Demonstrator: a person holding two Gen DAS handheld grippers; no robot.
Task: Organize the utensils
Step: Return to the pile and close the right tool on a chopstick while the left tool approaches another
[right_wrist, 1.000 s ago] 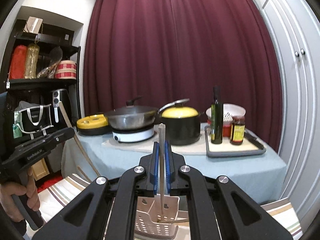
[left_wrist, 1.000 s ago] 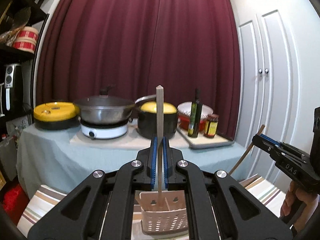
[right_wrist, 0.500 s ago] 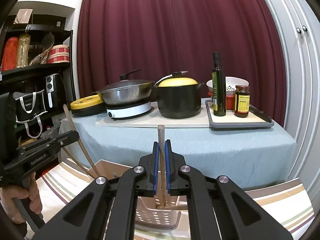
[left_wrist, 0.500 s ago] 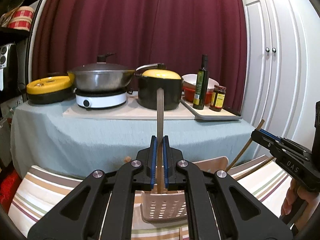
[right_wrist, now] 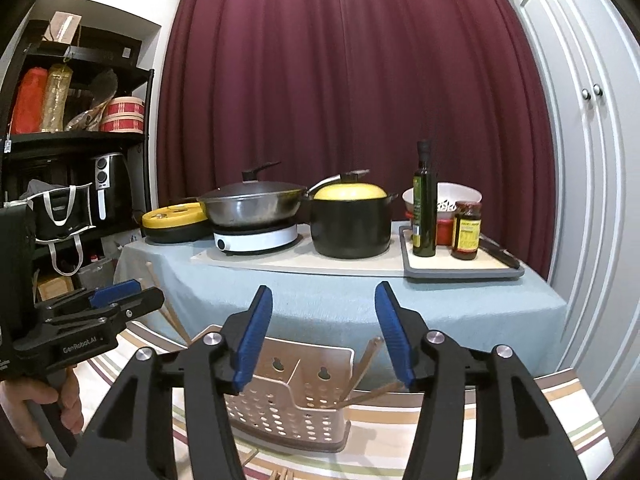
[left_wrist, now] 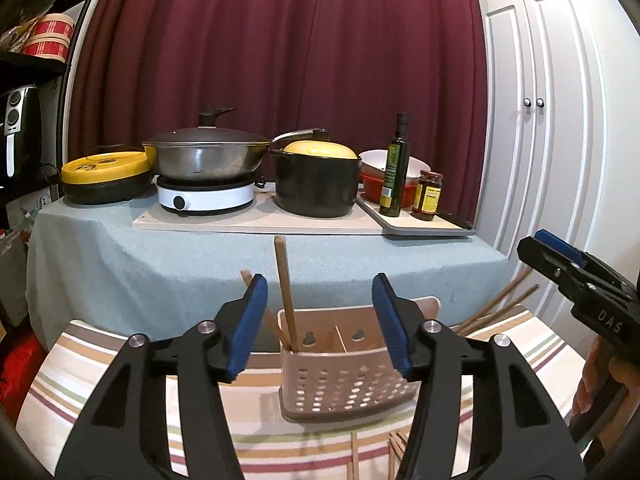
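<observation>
Left wrist view: my left gripper has its blue pads spread wide and holds nothing. Between them I see the perforated utensil basket on the striped cloth. One wooden chopstick stands tilted in its left compartment, with another one leaning lower beside it. More chopsticks lie loose on the cloth in front of the basket, so I judge the sorting is only partly done. The right gripper shows at the right edge.

Half a second ago this gripper was closed on that stick above the basket; now it has let go and the stick is inside.

Right wrist view: my right gripper is also wide apart and empty. The basket sits below it, and two chopsticks lean out of its right compartment over the rim. Some stick ends show at the bottom edge, still to collect. Earlier this gripper too was clamped on a stick; it has released it.
</observation>
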